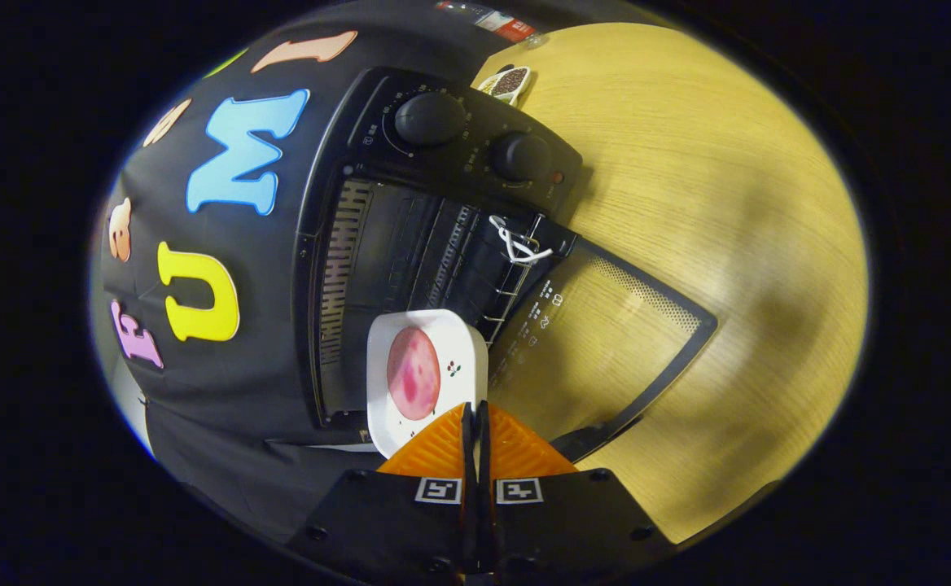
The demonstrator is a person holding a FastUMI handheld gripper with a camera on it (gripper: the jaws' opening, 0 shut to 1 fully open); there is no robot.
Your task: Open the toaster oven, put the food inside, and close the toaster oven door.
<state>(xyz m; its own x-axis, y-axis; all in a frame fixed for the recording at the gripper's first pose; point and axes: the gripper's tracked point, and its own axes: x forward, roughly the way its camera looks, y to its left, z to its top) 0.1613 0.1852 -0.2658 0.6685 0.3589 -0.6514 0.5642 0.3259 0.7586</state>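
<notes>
My jaws (475, 417) are pressed nearly together, with only a thin slit between them, and they pinch the near rim of a white plate (461, 346). Both fingers bear on that rim, so the plate hangs from my grip, just ahead of the fingertips. On the plate lies 1 round slice of pink meat (413, 373), and beside it on the plate's surface is a small printed cherry motif (453, 369).

The whole scene looks rolled on its side from where I sit. The toaster oven (325, 268) is black and stands on the pale wooden counter (712, 187). Its glass door (598, 342) is swung fully open and lies flat over the counter, to the right of the plate. The plate sits at the mouth of the dark cavity (394, 244), its far edge over the threshold and its near edge at my fingers. A wire rack (512, 281) shows at the front of the cavity, and a white cord (518, 242) is tied to it. Beyond the cavity, the control panel carries 2 round black knobs (430, 118) and a small red light (557, 177). Past the oven, at the counter's far edge, rests a small packet (508, 82) with a picture of dark grains.
</notes>
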